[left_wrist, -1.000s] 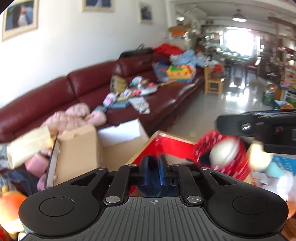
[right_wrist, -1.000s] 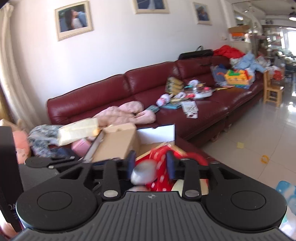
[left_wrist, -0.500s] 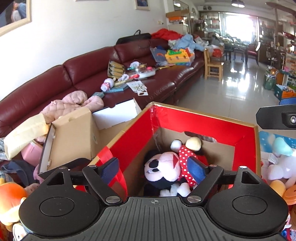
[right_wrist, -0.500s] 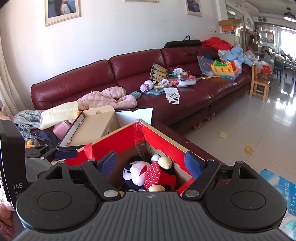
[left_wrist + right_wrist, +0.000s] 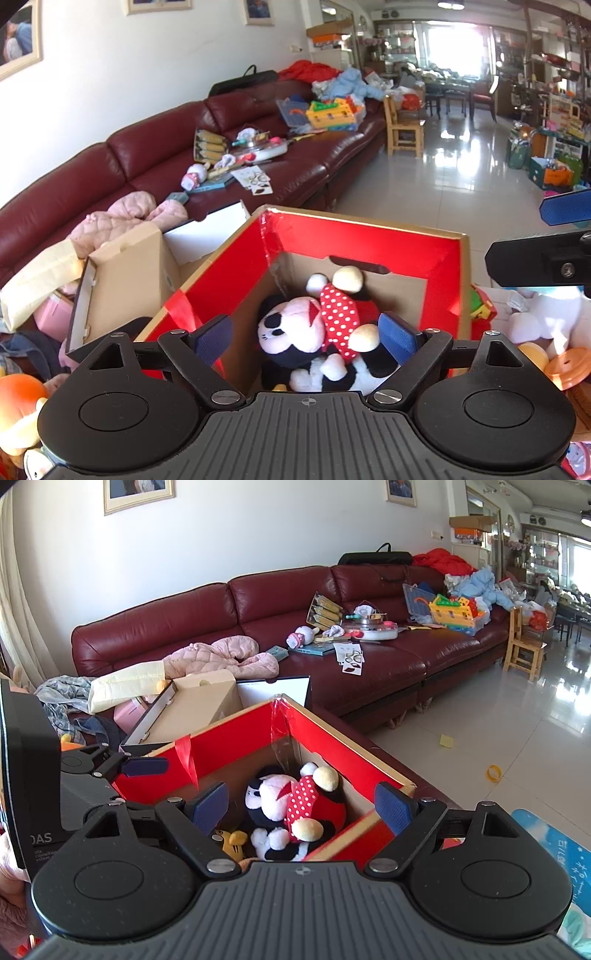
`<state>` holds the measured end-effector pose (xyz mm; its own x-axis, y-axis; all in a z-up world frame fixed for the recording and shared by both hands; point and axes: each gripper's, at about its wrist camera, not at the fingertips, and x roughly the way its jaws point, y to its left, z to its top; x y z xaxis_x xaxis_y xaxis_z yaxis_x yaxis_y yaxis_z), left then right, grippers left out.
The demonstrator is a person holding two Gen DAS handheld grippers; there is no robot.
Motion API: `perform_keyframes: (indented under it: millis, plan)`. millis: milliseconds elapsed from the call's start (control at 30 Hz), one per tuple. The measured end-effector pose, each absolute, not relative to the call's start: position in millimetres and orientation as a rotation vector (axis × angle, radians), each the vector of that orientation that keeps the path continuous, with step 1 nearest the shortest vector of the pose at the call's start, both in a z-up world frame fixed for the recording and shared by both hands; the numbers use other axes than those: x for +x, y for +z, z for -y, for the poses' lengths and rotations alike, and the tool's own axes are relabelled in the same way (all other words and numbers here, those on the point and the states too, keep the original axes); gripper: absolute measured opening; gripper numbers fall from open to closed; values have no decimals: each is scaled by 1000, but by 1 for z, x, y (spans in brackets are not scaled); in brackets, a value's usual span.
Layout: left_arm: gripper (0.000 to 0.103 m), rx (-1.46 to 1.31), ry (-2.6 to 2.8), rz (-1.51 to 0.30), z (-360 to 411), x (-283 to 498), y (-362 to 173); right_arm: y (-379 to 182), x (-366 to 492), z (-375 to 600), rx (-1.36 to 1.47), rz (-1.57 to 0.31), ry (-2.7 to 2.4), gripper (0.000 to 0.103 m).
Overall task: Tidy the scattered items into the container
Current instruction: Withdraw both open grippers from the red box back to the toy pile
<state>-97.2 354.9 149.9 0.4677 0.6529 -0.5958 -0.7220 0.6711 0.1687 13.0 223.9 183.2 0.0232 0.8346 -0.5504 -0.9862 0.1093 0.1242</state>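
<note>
Currently binned: one Minnie Mouse plush in my red-lined cardboard box, plus perhaps a small yellow toy. Both my left gripper and right gripper gape empty; plush toys beside the box remain.

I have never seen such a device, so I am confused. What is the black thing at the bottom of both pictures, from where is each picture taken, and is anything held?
There is no robot here. A person holds a hand tool with two fingers in each hand, and a small wide-angle camera on each tool looks forward along its fingers. The black ribbed shape at the bottom is the tool's own body.

One picture comes from the left gripper, the other from the right gripper. Their blue pads stand wide apart, so both are open and hold nothing.

Both look down into a red box. A plush mouse in a red dotted dress lies inside, free of the fingers. In the right view a small yellow toy lies beside it. More toys lie outside the box, and behind stands a dark red sofa covered with things.
</note>
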Motion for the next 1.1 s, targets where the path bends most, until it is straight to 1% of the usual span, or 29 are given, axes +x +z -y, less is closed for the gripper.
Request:
perform_keyframes:
  millis: [167, 233, 433, 467, 533, 667, 833, 1100]
  plan:
    - [94, -86, 798, -681, -329, -89, 154, 183, 19, -204, -332, -580, 1428, 89]
    - [95, -76, 771, -685, -316, -86, 153, 183, 22, -193, -334, -585, 1417, 91]
    - [97, -25, 664, -708, -266, -74, 144, 178, 31, -154, -333, -596, 1383, 92]
    - [97, -18, 643, -714, -256, -72, 141, 176, 34, -146, -335, -601, 1373, 92]
    - [98, -9, 605, -731, -238, -67, 134, 172, 42, -129, -340, -611, 1344, 96]
    - [99, 9, 527, -776, -203, -56, 116, 160, 65, -89, -332, -635, 1258, 96]
    - [99, 9, 437, -822, -169, -38, 92, 143, 100, -29, -253, -698, 1116, 96]
    - [99, 17, 319, -858, -117, -1, 69, 103, 137, 48, -185, -799, 901, 96]
